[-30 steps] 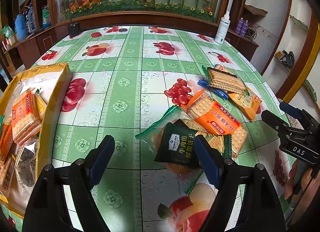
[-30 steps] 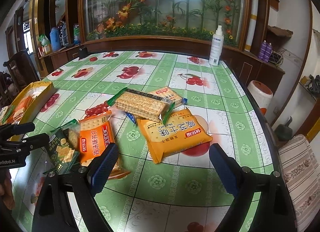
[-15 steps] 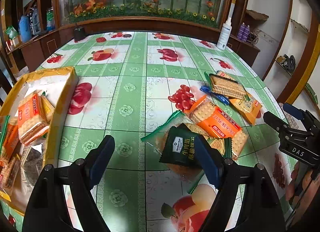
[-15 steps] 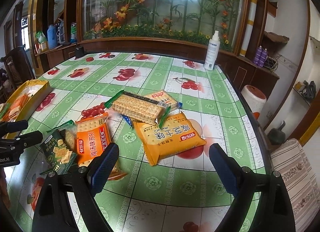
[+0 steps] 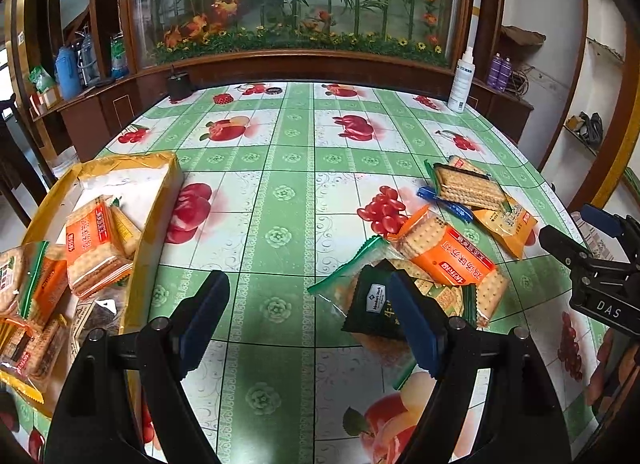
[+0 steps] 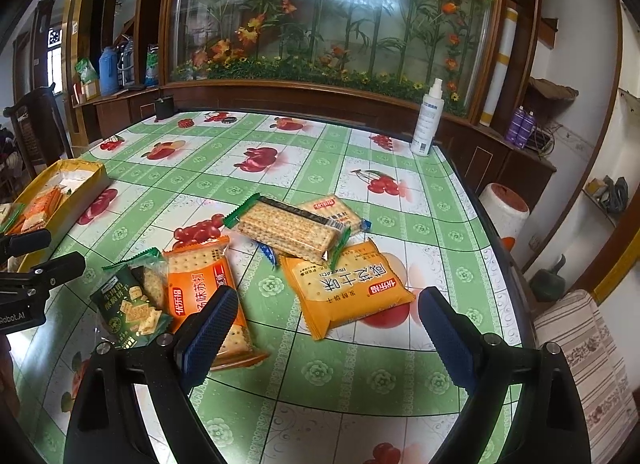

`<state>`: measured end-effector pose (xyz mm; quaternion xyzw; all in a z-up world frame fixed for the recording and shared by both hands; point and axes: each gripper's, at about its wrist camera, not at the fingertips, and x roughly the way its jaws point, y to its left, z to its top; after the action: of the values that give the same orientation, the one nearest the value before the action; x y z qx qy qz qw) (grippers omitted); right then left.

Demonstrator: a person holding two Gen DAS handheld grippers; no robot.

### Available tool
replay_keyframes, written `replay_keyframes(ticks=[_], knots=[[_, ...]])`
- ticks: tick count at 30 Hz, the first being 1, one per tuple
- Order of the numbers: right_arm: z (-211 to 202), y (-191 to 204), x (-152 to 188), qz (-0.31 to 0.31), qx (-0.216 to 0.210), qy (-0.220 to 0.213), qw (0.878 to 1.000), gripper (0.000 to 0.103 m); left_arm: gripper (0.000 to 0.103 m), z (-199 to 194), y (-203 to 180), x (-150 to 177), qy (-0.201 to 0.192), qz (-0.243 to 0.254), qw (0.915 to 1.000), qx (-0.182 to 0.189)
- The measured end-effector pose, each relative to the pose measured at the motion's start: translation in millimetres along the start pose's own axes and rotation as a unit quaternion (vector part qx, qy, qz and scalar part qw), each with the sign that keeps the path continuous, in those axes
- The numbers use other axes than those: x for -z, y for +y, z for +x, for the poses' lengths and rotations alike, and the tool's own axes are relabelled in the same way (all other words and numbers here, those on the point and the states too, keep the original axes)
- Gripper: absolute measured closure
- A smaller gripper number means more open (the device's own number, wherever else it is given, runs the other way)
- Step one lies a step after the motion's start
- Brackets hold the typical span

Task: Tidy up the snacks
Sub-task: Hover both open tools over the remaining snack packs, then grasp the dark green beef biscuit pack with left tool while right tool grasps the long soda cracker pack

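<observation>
Snacks lie heaped on the table (image 5: 280,192) ahead of my left gripper (image 5: 308,320), whose fingers are spread wide and hold nothing; its right finger (image 5: 412,324) overlaps the dark green pack (image 5: 372,304), and the yellow box (image 5: 156,200) of packs sits to the left. From my right gripper (image 6: 324,328), likewise released and empty, the orange pack (image 6: 200,284) lies by my left finger (image 6: 208,328), the yellow pack (image 6: 344,284) between the fingers.

Right tool (image 6: 324,322) gapes empty above scattered cracker packets (image 6: 347,289).
</observation>
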<state>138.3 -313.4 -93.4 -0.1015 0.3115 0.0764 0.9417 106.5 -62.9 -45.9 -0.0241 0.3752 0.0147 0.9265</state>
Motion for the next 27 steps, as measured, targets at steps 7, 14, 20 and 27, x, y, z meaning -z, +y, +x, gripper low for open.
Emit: replay_keyframes(ticks=[7, 14, 20, 27], knots=[[-2.7, 5.3, -1.9, -0.007, 0.002, -0.003, 1.0, 0.01, 0.021, -4.0, 2.2, 0.2, -0.008, -0.003, 0.9999, -0.007], [-3.1, 7.1, -2.3, -0.011, 0.002, -0.003, 1.0, 0.01, 0.021, -4.2, 1.9, 0.3, -0.009, 0.0, 0.9999, -0.014], [5.0, 4.4, -0.3, -0.012, 0.005, 0.007, 1.0, 0.01, 0.021, 0.3, 6.4, 1.9, -0.002, -0.008, 0.9999, -0.01], [12.3, 1.9, -4.1, -0.014, -0.002, 0.007, 1.0, 0.01, 0.021, 5.8, 8.2, 3.1, 0.008, -0.013, 0.9999, -0.008]])
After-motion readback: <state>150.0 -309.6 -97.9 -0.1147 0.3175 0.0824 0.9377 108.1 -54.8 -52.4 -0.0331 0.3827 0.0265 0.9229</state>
